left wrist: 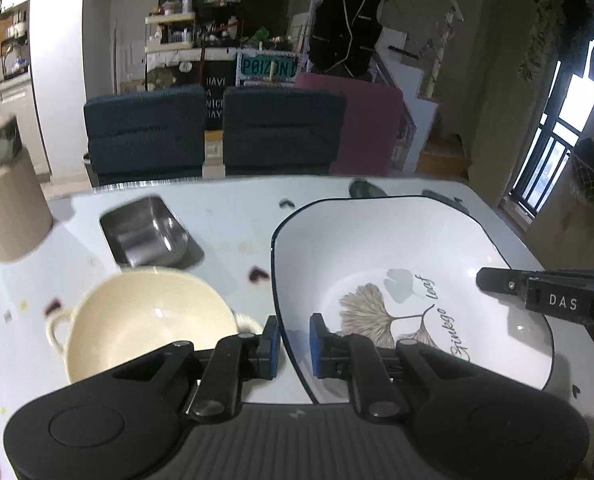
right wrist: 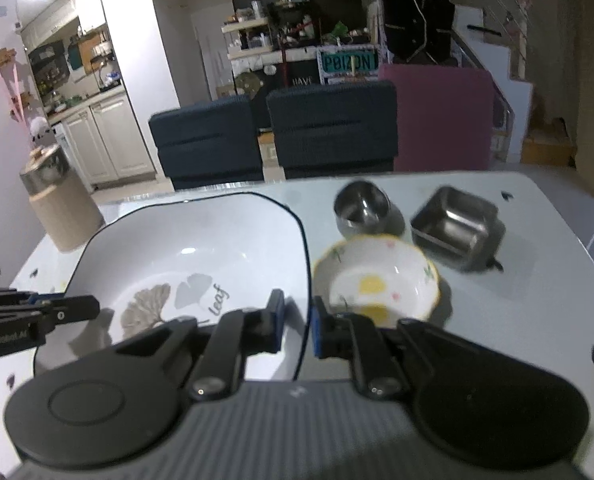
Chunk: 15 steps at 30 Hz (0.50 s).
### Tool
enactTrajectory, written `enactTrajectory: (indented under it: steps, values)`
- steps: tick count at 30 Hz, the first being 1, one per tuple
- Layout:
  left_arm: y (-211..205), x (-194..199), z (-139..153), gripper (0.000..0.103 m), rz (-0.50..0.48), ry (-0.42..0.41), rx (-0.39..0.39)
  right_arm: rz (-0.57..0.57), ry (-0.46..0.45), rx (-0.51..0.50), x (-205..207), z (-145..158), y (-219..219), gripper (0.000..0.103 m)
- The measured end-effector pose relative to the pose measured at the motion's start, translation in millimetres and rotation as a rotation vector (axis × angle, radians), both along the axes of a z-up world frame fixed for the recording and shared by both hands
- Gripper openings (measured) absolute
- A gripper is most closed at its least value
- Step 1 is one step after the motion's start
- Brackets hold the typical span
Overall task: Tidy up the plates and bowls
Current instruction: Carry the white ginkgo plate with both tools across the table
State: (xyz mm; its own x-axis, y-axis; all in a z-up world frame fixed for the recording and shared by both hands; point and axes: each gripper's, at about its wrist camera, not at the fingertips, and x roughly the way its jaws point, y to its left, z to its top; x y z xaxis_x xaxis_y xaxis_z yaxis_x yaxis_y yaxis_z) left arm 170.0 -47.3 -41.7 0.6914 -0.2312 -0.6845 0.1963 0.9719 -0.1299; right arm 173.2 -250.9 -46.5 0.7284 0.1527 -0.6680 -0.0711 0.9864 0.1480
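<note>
A big white square plate [left wrist: 377,248] with a dark rim and a ginkgo leaf print lies on the white table [left wrist: 225,216]. My left gripper [left wrist: 294,344] straddles its left rim, one finger outside and one inside, with a gap still showing. My right gripper [right wrist: 299,326] straddles the plate's [right wrist: 201,248] right rim the same way. A cream two-handled bowl [left wrist: 145,320] sits left of the plate. A small flowered bowl [right wrist: 377,276] sits right of it.
A steel square dish [left wrist: 145,232] stands behind the cream bowl. A steel cup [right wrist: 363,208] and another steel square dish [right wrist: 457,228] stand behind the flowered bowl. A beige canister [left wrist: 9,204] stands at the far left. Dark blue chairs [left wrist: 217,128] line the far edge.
</note>
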Motion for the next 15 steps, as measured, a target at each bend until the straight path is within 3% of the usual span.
enactTrajectory:
  steps: [6,15]
  values:
    - [-3,-22,-21,0.016,0.011,0.018,-0.023,0.015,0.036,-0.046,-19,-9,1,0.016]
    - [-8,-29,-58,0.017,0.012,0.100,-0.019,0.070,0.167,-0.122,-31,-35,8,0.017]
